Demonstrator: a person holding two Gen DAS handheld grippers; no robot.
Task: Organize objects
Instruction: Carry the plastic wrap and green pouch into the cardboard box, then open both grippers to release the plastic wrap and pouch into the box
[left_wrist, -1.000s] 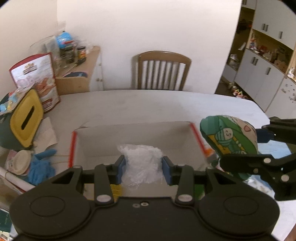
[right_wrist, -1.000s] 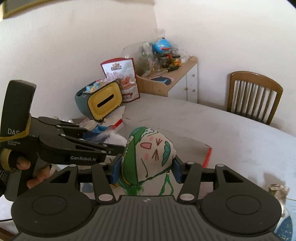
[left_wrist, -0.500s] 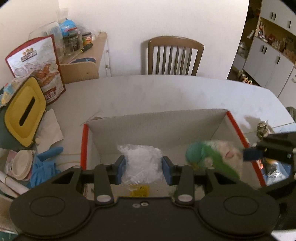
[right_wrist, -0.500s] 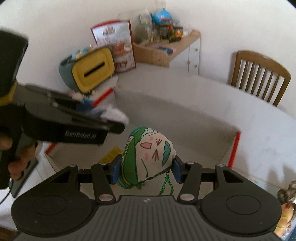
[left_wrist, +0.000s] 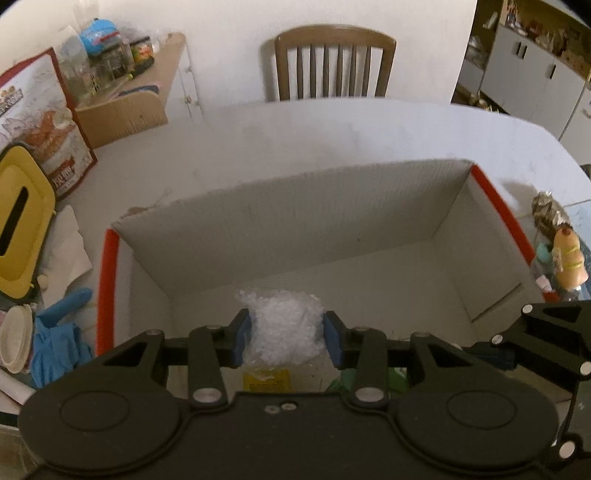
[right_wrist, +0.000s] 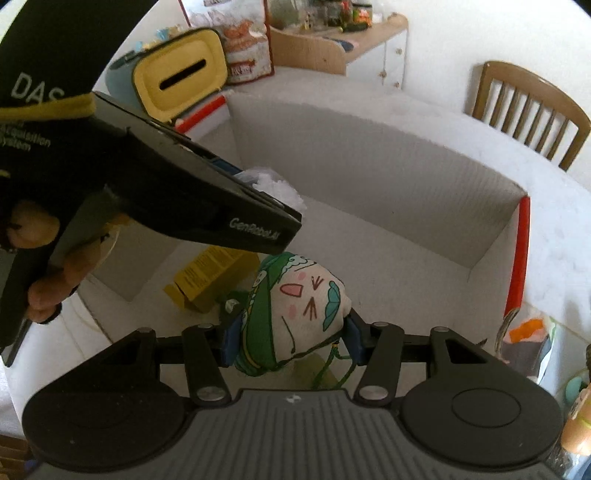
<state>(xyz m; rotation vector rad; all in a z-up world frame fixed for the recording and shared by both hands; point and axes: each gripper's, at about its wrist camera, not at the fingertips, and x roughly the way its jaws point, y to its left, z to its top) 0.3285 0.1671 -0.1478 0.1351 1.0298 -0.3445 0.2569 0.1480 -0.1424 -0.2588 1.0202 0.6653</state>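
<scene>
A white cardboard box (left_wrist: 332, 206) with red edges lies open on the table, and both grippers hang inside it. My left gripper (left_wrist: 288, 338) is shut on a clear bag of white pellets (left_wrist: 282, 332). My right gripper (right_wrist: 290, 338) is shut on a green and cream pouch with a cat face (right_wrist: 295, 306), low over the box floor. A yellow packet (right_wrist: 210, 277) lies on the box floor (right_wrist: 388, 266) left of the pouch. In the right wrist view the left gripper body (right_wrist: 155, 184) crosses above the pouch, with the pellet bag (right_wrist: 277, 186) at its tip.
A yellow-lidded bin (left_wrist: 18, 218), a snack bag (left_wrist: 40, 122), blue gloves (left_wrist: 55, 332) and paper sit left of the box. Small toys and wrappers (left_wrist: 561, 251) lie at its right. A wooden chair (left_wrist: 332, 66) stands beyond the table. A hand (right_wrist: 48, 273) grips the left tool.
Both grippers have come forward and down into the box with their loads. The pouch has dropped from beside the box's right edge to low inside it.
</scene>
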